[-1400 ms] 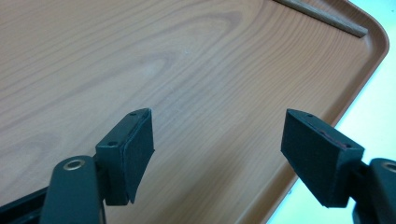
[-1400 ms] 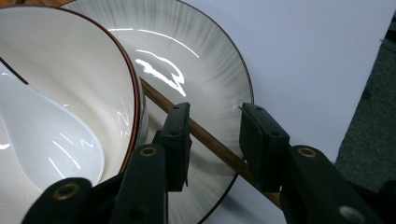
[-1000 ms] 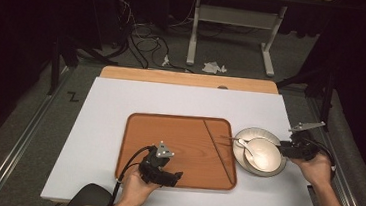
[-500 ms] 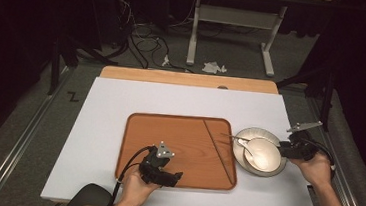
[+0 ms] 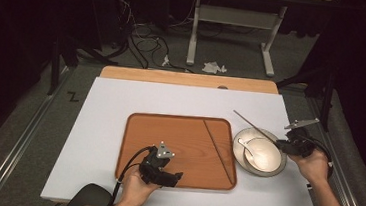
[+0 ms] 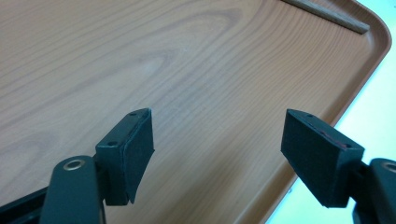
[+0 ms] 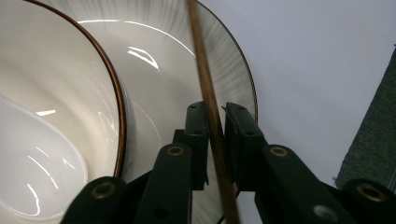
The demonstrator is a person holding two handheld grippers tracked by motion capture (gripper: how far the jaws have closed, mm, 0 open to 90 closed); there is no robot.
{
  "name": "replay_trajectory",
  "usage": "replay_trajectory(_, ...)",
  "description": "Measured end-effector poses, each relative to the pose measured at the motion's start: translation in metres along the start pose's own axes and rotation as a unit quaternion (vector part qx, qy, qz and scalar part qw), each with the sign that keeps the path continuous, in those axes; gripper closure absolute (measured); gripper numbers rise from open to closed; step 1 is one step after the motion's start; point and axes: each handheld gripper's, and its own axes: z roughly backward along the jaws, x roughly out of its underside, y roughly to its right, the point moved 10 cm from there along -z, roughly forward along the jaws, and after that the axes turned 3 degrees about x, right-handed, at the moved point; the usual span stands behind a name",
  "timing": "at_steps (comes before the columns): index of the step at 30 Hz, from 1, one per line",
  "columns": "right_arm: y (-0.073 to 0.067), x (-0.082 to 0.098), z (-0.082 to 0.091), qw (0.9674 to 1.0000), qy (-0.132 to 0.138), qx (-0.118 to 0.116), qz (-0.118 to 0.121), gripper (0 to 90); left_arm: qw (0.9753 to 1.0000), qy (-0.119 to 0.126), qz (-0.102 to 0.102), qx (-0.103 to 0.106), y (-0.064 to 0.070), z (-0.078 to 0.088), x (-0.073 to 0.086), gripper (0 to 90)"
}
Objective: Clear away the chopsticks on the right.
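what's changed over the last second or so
The right gripper, fingers shut on a chopstick, has lifted it off the plate: its far end now points up and away over the table, where earlier it lay low across the plate's rim. Unchanged: the left gripper, open over the tray, the second chopstick on the tray, the bowl and spoon.

Bright overhead light on the white table [image 5: 103,126], dark surroundings; glare streaks the plate [image 7: 159,60]; near jaws slightly soft.

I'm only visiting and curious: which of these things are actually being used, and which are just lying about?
In use:
right gripper, shut on a chopstick
plate, bowl, spoon
wooden tray with second chopstick
left gripper, open

Lying about:
crumpled paper on floor
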Motion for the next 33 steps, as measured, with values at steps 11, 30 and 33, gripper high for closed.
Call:
replay_trajectory(11, -0.001, 0.003, -0.005, 0.9999, 0.003, 0.009, 0.007, 84.5, 1.0, 0.0, 0.004, 0.002, 0.0, 0.0, 0.0, 25.6)
replay_trajectory(30, -0.032, -0.021, 0.047, 0.997, 0.077, 0.0, -0.005, 84.9, 1.0, 0.002, 0.003, 0.002, 0.001, 0.001, 0.0, 25.8)
replay_trajectory(33, -0.043, -0.025, 0.056, 0.9963, 0.086, 0.001, 0.006, 84.8, 1.0, 0.001, 0.002, 0.002, 0.001, 0.0, 0.0, 25.8)
